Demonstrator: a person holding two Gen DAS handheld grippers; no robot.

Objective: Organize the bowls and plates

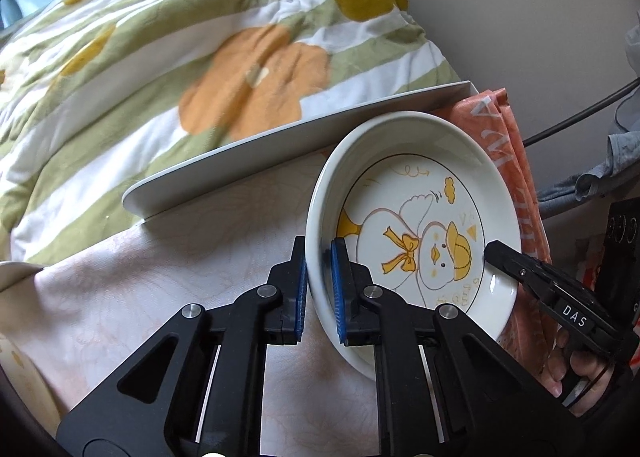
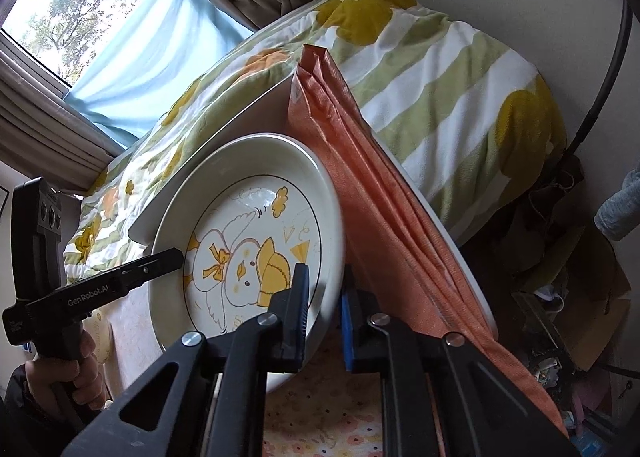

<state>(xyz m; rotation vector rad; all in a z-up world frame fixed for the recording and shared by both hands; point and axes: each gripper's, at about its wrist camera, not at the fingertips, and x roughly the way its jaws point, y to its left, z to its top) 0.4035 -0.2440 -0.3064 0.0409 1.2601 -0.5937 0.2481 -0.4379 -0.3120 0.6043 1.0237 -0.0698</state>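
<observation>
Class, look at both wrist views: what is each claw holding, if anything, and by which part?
Both hold the duck plate by its rim. The left claw pinches the rim on one side; the right claw pinches the opposite side, the plate tilted up on edge.

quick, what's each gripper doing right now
left gripper: shut on the rim of the duck plate, which stands tilted on edge.
right gripper: astride the opposite rim, a gap at one pad; grip cannot be told.

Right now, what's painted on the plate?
A yellow-hatted duck with a yellow bow on the white plate; right wrist view is clearest.
</observation>
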